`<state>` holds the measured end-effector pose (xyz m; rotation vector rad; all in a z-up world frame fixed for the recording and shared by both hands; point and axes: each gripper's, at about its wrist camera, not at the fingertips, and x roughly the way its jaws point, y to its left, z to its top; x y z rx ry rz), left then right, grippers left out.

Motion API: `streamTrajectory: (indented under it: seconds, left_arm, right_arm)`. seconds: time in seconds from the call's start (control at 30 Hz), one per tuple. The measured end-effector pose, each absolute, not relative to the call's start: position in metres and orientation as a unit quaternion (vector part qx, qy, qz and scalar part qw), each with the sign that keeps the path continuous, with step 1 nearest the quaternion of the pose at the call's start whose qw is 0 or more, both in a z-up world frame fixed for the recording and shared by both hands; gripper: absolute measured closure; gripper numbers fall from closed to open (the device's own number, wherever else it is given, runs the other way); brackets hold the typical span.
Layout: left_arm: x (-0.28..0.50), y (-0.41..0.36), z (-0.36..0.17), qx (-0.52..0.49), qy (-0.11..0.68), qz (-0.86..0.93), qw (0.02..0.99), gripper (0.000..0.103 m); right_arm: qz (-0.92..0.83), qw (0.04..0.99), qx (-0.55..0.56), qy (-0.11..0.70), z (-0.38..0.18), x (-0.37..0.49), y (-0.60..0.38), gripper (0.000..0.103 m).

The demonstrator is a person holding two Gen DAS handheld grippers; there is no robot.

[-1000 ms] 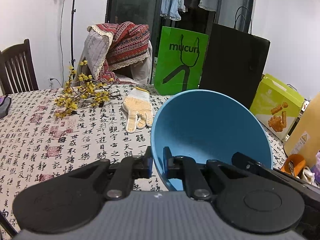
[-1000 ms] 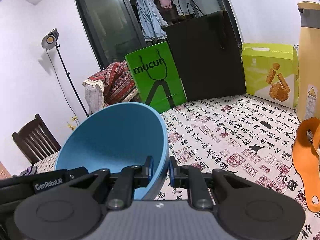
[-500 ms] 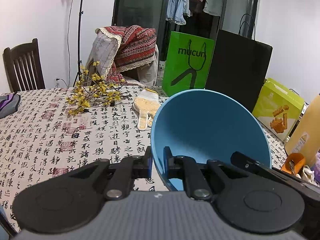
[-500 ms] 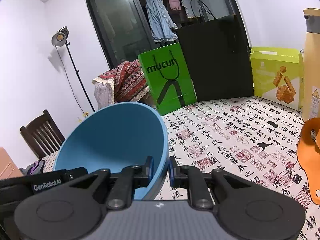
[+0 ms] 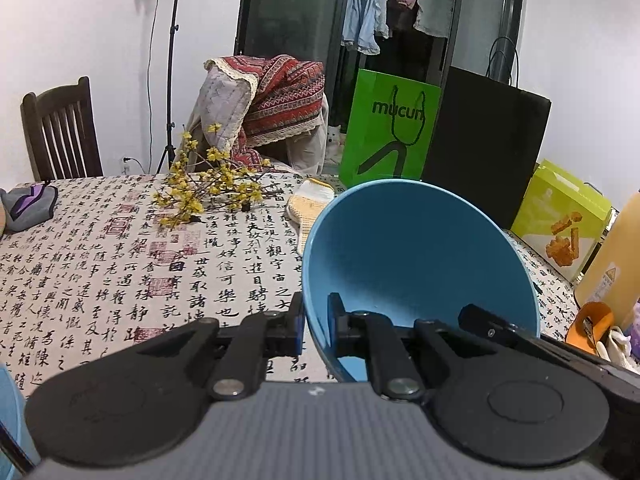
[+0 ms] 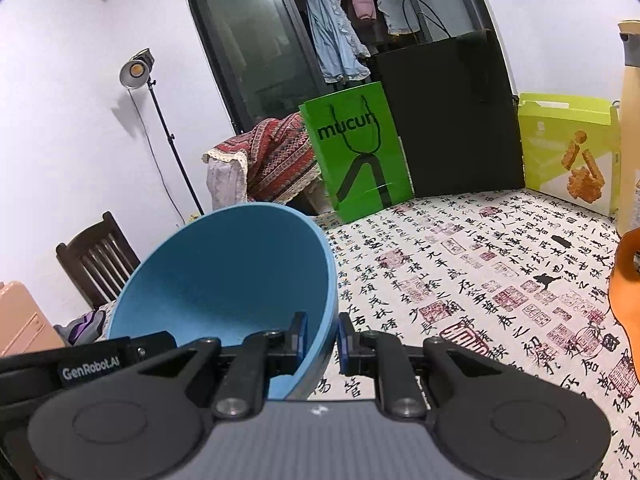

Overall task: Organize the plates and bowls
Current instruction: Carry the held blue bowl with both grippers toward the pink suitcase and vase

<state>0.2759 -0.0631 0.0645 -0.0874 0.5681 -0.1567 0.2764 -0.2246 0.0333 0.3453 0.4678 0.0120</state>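
We've got the blue bowl (image 5: 416,256) off the tabletop (image 5: 120,264), tilted, w/ left tongs (image 5: 316,324) clamped on one rim side and right tongs (image 6: 322,334) clamped on the opposite side. Prob. light, stiff, smooth plastic, so slippery; thin rim's the only handhold, keep both pinches even.

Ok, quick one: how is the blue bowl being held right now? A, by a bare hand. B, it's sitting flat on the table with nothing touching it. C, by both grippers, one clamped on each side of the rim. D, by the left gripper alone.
C: the left gripper pinches one side of the blue bowl's rim and the right gripper pinches the other, with the bowl tilted above the patterned tablecloth.
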Motion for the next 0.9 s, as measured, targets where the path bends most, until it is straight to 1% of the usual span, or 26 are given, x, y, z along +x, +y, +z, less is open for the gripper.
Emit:
streamTrajectory:
  seconds: [0.9]
  left_arm:
    - [0.247,-0.009,0.061,-0.066,0.271,-0.051,0.959,0.091]
  right_arm:
    - [0.046,0.959,0.15,0.236,0.033,0.263,-0.174,0.088]
